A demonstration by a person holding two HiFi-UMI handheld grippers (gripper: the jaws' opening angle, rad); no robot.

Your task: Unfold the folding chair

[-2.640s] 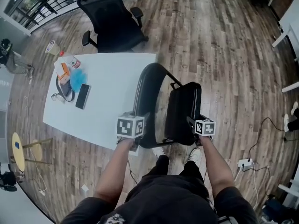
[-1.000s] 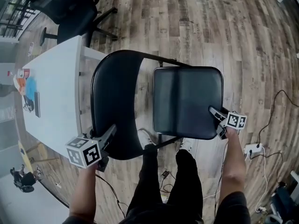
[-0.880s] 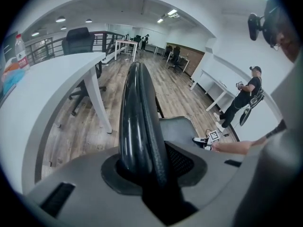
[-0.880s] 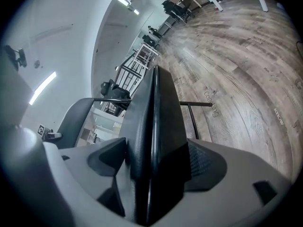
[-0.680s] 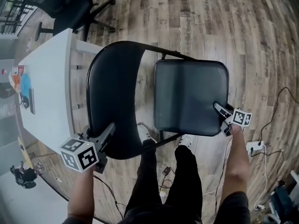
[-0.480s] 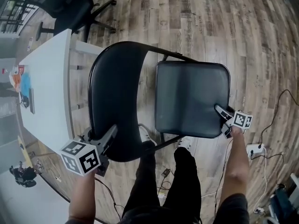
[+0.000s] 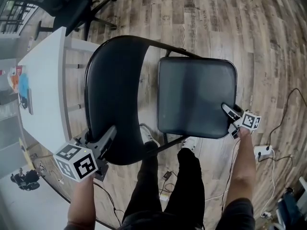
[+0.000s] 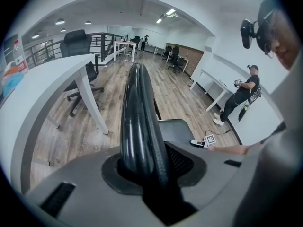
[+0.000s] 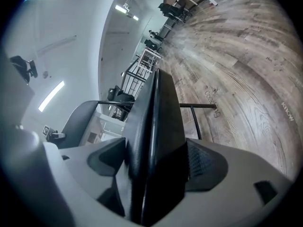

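1. The folding chair (image 7: 125, 75) has opened since the earliest frame. Its seat (image 7: 196, 97) has swung away from the backrest (image 7: 110, 114) and now lies nearly flat.
2. The wood-plank floor (image 7: 216, 18) is open beyond the chair and to its right.
3. The white table (image 7: 43, 80) stands just beside the backrest's left edge and crowds that side. An office chair (image 7: 72, 4) stands at the table's far end.
4. The left gripper (image 7: 103, 140) has its jaws clamped on the backrest's rim. The right gripper (image 7: 229, 114) has its jaws clamped on the seat's near right corner.
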